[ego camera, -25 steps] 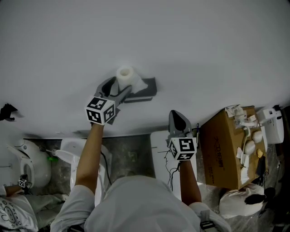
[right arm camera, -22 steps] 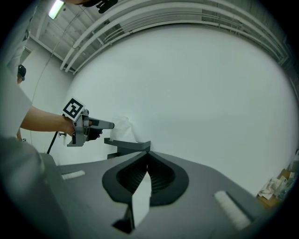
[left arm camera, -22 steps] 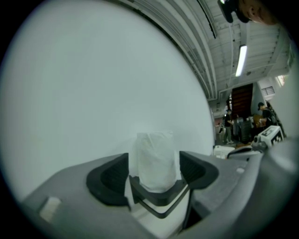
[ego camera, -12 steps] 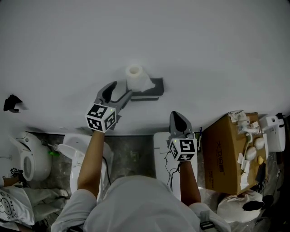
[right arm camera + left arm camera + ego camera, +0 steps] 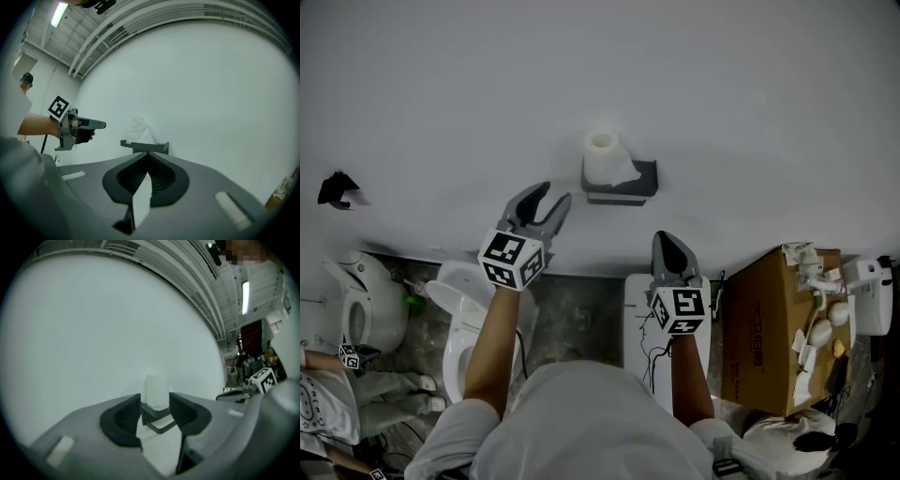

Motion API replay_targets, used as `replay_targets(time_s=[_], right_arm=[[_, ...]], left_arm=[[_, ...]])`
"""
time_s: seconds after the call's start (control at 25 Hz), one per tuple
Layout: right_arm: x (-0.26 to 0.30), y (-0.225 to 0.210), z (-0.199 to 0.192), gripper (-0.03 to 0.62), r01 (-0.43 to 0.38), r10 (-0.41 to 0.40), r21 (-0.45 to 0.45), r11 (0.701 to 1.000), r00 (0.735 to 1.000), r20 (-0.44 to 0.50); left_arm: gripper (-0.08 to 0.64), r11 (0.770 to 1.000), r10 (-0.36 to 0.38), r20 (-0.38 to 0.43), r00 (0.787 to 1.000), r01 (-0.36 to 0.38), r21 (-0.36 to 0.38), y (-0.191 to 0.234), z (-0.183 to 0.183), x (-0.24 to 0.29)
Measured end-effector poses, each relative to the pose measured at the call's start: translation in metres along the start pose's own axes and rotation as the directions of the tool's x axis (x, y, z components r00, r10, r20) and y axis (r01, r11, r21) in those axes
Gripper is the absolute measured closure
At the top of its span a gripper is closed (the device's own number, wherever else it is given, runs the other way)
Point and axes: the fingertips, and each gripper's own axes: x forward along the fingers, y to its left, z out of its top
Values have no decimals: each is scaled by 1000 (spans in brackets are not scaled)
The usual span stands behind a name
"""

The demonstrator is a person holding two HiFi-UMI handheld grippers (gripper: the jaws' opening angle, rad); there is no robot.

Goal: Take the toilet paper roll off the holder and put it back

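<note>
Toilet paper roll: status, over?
Left gripper open, jaws just been closing, nothing between them. Right gripper shut, empty. Toilet paper roll on the holder, clear of both. Nothing in the way.

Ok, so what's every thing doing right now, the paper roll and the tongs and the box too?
toilet paper roll: upright on the holder, loose end hanging.
holder: on the wall, carrying the roll.
left tongs: open, empty, jaws have just been closing, apart from the roll.
right tongs: shut, empty.
cardboard box: open, small things on it.
</note>
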Motion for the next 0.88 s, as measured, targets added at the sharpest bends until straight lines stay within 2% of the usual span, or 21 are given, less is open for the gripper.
replay_targets(time_s=[0.52, 0.88], right_arm=[[2, 32, -2, 591, -75, 75, -3, 997, 997, -15], [-5, 40, -6, 591, -77, 77, -2, 997, 997, -22]], left_arm=[[448, 993, 113, -16, 993, -113, -30, 2, -22, -74], [505, 978, 198, -26, 980, -200, -65, 9, -37, -122]])
